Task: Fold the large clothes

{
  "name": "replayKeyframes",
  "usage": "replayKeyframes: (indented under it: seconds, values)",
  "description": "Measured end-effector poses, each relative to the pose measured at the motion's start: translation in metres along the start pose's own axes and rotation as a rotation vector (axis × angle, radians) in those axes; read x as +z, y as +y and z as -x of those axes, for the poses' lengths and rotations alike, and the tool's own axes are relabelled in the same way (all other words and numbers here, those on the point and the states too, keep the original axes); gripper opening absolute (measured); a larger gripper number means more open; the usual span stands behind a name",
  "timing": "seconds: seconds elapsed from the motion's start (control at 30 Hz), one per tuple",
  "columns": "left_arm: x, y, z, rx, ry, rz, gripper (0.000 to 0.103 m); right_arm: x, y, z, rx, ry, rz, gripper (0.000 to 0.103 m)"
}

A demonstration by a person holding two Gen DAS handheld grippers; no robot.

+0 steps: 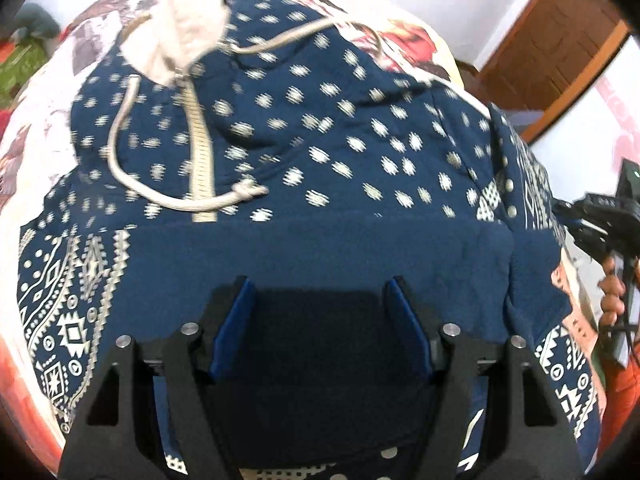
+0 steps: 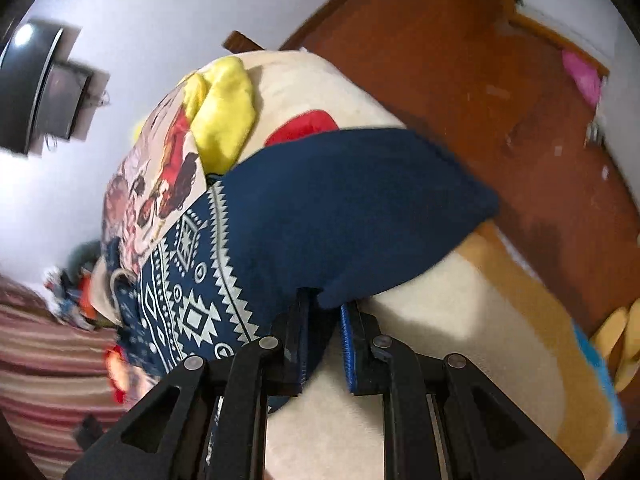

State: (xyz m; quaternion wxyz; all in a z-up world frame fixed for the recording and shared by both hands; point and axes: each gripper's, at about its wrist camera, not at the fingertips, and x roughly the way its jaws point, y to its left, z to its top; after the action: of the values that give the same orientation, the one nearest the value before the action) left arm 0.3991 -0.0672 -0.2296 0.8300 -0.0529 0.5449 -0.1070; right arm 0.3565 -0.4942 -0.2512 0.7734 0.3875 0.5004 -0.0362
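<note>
Left wrist view: one navy patterned hoodie (image 1: 320, 152) is seen spread on a printed bedsheet (image 1: 416, 40), its hem band folded up toward the zip (image 1: 202, 156). One cream hood lining (image 1: 176, 40) and two drawcords (image 1: 132, 168) are counted. The left gripper (image 1: 320, 308) is held over the plain hem band (image 1: 320, 248) with its jaws released; nothing is seen pressed between the blue pads (image 1: 236, 320). At the right edge a hand (image 1: 612, 292) on the other tool is glimpsed.

Right wrist view: the right gripper (image 2: 326, 312) is clenched on a corner of the hem band (image 2: 344, 208), which is lifted off the sheet (image 2: 440, 320); how deep the cloth sits between the jaws cannot be judged well, since the frame is blurred. One yellow garment (image 2: 228, 108) and one red garment (image 2: 308, 128) are counted lying beyond the hoodie, and a wooden floor (image 2: 460, 80) is seen past the bed.

Risk, as judged: only one corner is held, so the fold could be dragged askew if the left side is not taken up as well. A shallow pinch could let the thick band slip out. A loose drawcord could be trapped inside the fold, and the other garments could be swept along.
</note>
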Motion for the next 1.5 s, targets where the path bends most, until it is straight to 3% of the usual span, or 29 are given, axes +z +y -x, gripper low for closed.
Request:
replayKeyframes:
  seconds: [0.23,0.4,0.5,0.6,0.7,0.8,0.93,1.1,1.3,1.5]
  values:
    - [-0.003,0.027,0.045,0.043,-0.128,0.059,0.068,-0.007,0.046,0.041,0.11,-0.084,0.118,0.006]
    - [-0.007,0.042,0.072,0.053,-0.187,0.081,0.069,-0.03,0.092,0.061,0.188,-0.079,0.239,0.006]
    - [-0.009,0.046,0.08,0.056,-0.199,0.094,0.069,-0.052,0.126,0.07,0.285,-0.052,0.331,0.003]
    - [-0.013,0.049,0.085,0.047,-0.206,0.105,0.069,-0.076,0.164,0.071,0.294,-0.048,0.429,0.003]
    - [-0.018,0.053,0.089,0.042,-0.208,0.101,0.069,-0.087,0.176,0.07,0.268,-0.079,0.428,0.003]
    - [-0.019,0.05,0.09,0.054,-0.199,0.076,0.069,-0.084,0.159,0.072,0.215,-0.108,0.361,0.003]
    - [-0.01,0.035,0.085,0.056,-0.173,0.037,0.068,-0.06,0.109,0.069,0.175,0.002,0.201,0.003]
    - [0.013,-0.032,0.074,0.007,-0.142,-0.1,0.069,-0.041,0.038,0.083,0.063,0.01,0.076,0.004]
    - [0.031,-0.142,0.033,-0.148,0.001,-0.28,0.069,-0.039,-0.022,0.089,-0.038,0.05,0.072,0.004]
    - [0.032,-0.219,-0.024,-0.113,0.089,-0.437,0.069,-0.041,-0.035,0.077,-0.098,0.102,0.184,0.004]
